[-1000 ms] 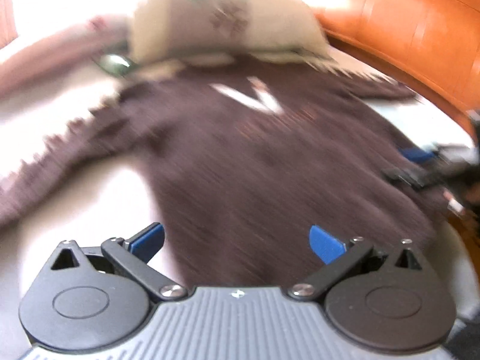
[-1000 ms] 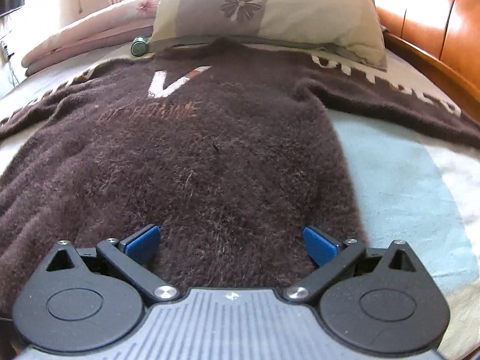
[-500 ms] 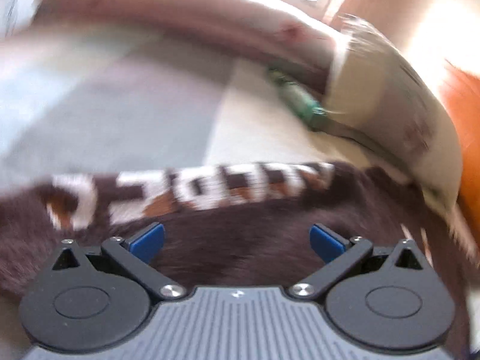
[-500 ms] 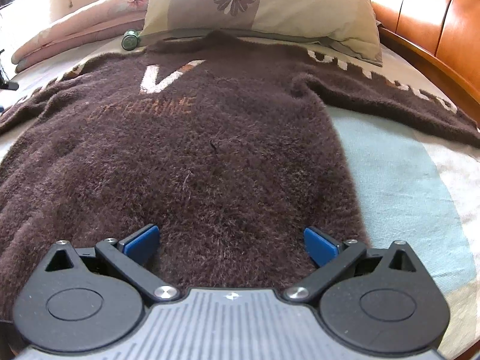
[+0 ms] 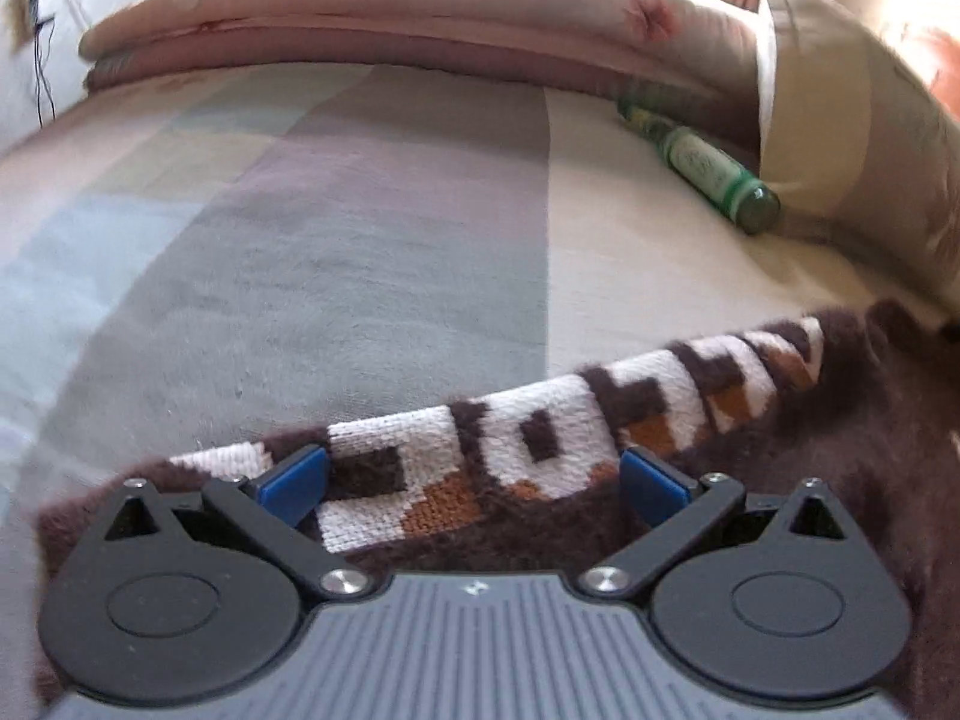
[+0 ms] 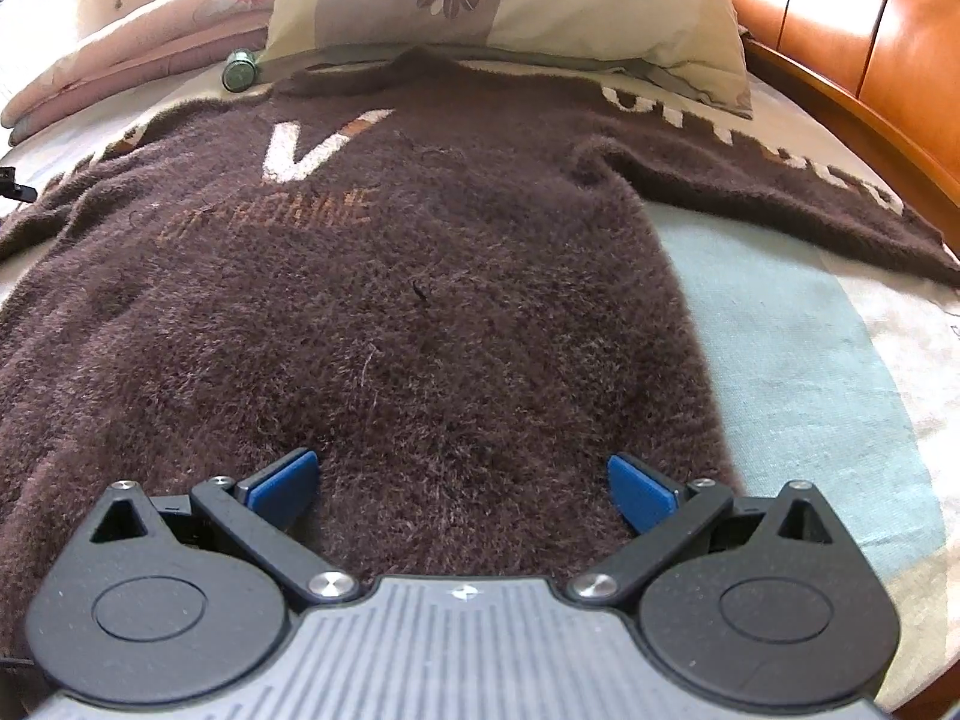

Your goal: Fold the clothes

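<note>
The left tool [image 5: 471,483] hangs with its blue fingers spread over the left sleeve [image 5: 540,450] of the brown sweater [image 6: 372,300], near the left edge of the bed [image 5: 300,240]. If it closes too shallow, I think the fluffy knit can slip out, and a drag may pull the body crooked. A green bottle [image 5: 708,171] lies near the pillow [image 6: 510,0], so a wide swing could hit it. The sweater lies flat, collar toward the headboard [image 6: 870,60], its long axis running from the foot edge to the pillow, sleeves out sideways. The right tool [image 6: 462,483] is also spread, empty, above the hem
</note>
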{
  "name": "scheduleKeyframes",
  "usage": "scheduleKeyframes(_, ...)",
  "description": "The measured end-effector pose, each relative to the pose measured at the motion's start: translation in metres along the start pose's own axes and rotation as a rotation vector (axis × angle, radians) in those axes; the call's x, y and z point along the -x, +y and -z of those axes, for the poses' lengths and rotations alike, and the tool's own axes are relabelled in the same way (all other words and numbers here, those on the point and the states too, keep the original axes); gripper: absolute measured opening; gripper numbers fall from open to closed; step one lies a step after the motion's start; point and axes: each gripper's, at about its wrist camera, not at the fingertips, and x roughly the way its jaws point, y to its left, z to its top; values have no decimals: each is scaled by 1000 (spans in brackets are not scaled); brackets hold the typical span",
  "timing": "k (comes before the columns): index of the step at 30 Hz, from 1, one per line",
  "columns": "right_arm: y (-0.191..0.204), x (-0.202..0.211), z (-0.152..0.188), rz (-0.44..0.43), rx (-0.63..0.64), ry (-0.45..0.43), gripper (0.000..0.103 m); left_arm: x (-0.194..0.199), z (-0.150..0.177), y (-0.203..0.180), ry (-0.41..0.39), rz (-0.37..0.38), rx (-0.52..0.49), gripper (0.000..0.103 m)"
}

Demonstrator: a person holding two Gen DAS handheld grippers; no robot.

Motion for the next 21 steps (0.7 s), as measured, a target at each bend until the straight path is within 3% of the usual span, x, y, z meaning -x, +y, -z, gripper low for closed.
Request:
scheduleKeyframes(3,5,-2,-7,25,-5,42,103,14,0,-33,2,67,-58,102)
scheduleKeyframes(6,5,-4,-9,21,-6,50,103,2,8,-60,14,11,-169,102)
scheduleKeyframes(9,2,-2,-4,9,-3,29,103,-14,17,-43,37,-12,-170,103)
scheduleKeyframes(12,1,-1,-1,-1,0,11,103,1,36,-16,-9,10,-229,103)
scheduleKeyframes(16,0,-3,-3,-8,7,11,103,22,41,8,41,-3,-206,102)
scheduleKeyframes(19,1,-3,-4,-6,7,13,103,30,24,-11,50,-28,-229,102)
scheduleKeyframes(21,1,-3,-4,-3,5,13,103,32,12,-33,5,21,-235,102)
